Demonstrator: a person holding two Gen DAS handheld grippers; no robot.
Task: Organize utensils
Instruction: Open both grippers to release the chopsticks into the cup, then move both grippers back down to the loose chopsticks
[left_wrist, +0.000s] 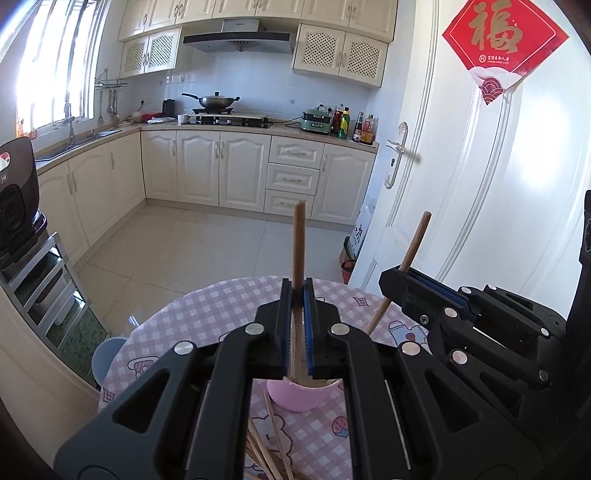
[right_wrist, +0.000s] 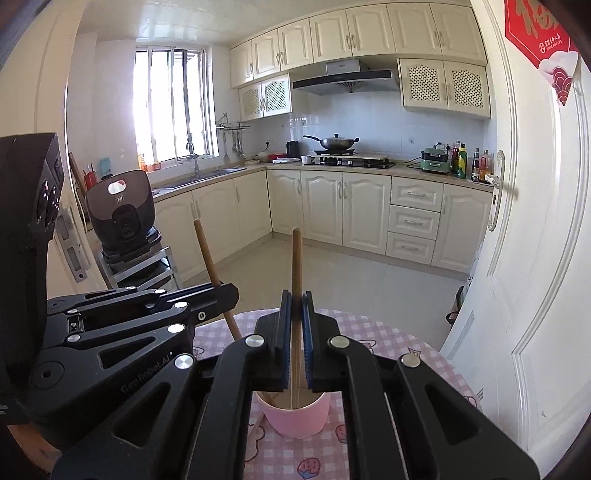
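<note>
A pink cup stands on the round table with the pink checked cloth. My left gripper is shut on an upright wooden chopstick whose lower end reaches down into the cup. My right gripper is shut on a second chopstick, its lower end also inside the cup. The two grippers hang side by side just above the cup. Several loose chopsticks lie on the cloth in front of the cup.
A white door stands close on the right of the table. A blue stool sits by the table's left edge. A metal rack with a black appliance is at the left. Tiled floor and cream cabinets lie beyond.
</note>
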